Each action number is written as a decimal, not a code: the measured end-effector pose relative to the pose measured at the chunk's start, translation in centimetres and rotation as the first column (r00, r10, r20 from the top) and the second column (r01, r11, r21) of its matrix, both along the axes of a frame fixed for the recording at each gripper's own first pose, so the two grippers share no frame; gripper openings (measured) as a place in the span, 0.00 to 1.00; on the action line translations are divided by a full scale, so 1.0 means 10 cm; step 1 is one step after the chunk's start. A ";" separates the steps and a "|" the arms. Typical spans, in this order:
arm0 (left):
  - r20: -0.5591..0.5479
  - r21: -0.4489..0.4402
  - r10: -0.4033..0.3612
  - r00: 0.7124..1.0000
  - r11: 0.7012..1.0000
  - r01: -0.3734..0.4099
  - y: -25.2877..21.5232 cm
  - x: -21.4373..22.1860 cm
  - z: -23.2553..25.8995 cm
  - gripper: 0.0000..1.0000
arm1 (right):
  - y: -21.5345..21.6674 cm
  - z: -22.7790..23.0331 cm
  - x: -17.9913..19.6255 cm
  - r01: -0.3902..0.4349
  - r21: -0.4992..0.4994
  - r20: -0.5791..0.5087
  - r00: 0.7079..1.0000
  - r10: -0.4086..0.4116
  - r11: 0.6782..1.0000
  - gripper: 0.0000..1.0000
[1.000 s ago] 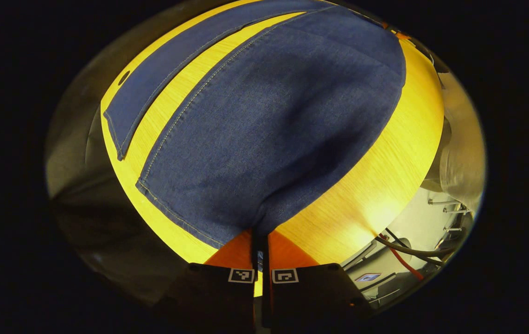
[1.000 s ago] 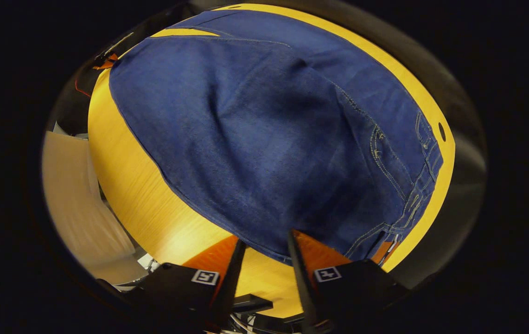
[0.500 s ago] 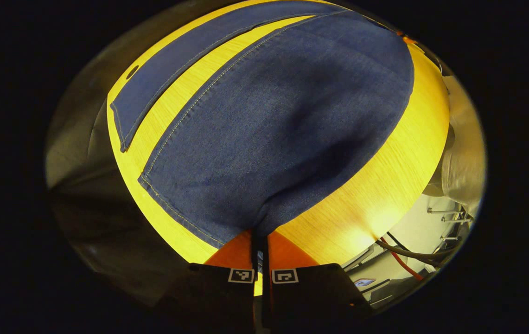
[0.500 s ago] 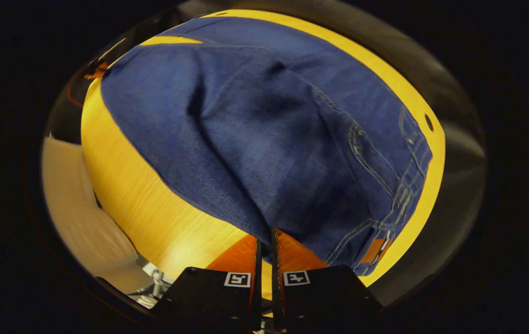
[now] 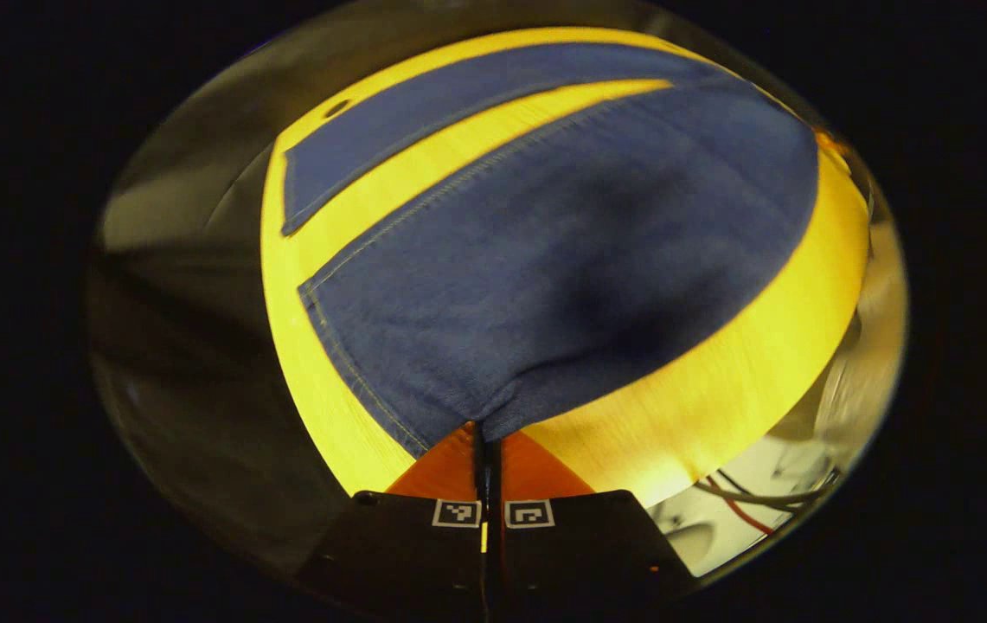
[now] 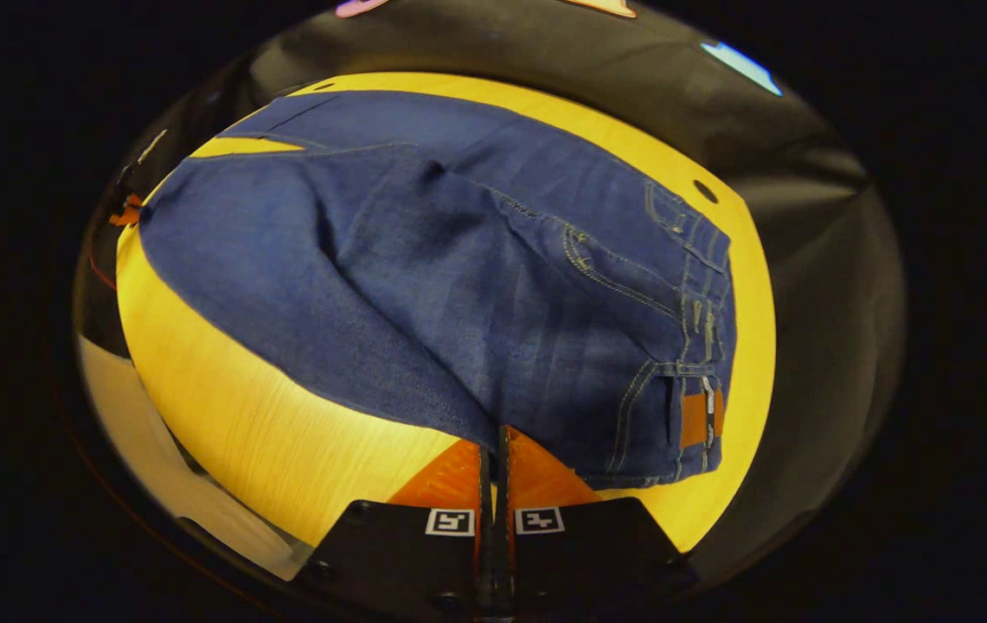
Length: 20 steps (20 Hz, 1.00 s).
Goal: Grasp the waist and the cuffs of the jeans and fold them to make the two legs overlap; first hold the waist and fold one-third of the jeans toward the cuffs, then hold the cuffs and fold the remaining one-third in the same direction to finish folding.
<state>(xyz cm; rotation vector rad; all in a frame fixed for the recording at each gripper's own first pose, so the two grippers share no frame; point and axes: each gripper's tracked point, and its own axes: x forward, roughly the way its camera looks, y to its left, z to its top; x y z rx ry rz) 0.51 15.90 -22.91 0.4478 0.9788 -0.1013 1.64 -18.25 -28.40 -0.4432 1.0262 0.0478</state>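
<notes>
1. Left tongs (image 5: 486,437): fingers pressed together at the bottom of the left gripper view, clamped on the near edge of the jeans (image 5: 545,251) at the cuff end; a fold of denim bunches into the pinch.
2. Right tongs (image 6: 494,441): fingers likewise drawn together in the right gripper view, pinching the near edge of the jeans (image 6: 458,285) just beside the waistband (image 6: 701,346).
3. Jeans lie spread on the yellow wooden tabletop (image 5: 718,363), the near leg running along the near edge, its cuff hem toward the left side in the left gripper view.
4. Far leg (image 5: 458,112): lies flat beyond, apart from the near leg, a strip of bare tabletop between them; its cuff sits near the far corner.
5. Right gripper view: waistband with belt loops and a brown patch (image 6: 698,419) lies toward the right end of the tabletop (image 6: 242,415); pocket stitching beyond it.
6. Small dark hole (image 6: 704,190) in the tabletop near the far right corner.
7. Cables (image 5: 761,502) hang below the near edge in the left gripper view.
</notes>
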 end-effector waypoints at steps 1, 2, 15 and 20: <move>0.065 -0.052 0.059 0.996 0.997 -0.056 -0.01 0.05 0.11 0.00 | 0.03 0.08 0.04 0.009 0.014 0.022 1.000 -0.010 1.000 0.03; 0.130 -0.102 0.118 0.984 0.989 -0.106 -0.01 0.11 0.24 0.00 | 0.05 0.20 0.12 0.019 0.030 0.065 0.998 -0.021 0.999 0.03; 0.501 -0.466 0.547 0.671 0.824 -0.323 0.50 1.25 1.92 0.00 | 0.22 1.60 1.63 0.048 0.063 0.414 0.907 -0.070 0.997 0.03; 0.519 -0.425 0.550 0.654 0.830 -0.361 0.67 1.65 2.24 0.00 | 0.23 1.51 2.49 0.023 0.002 0.449 0.893 -0.022 1.000 0.01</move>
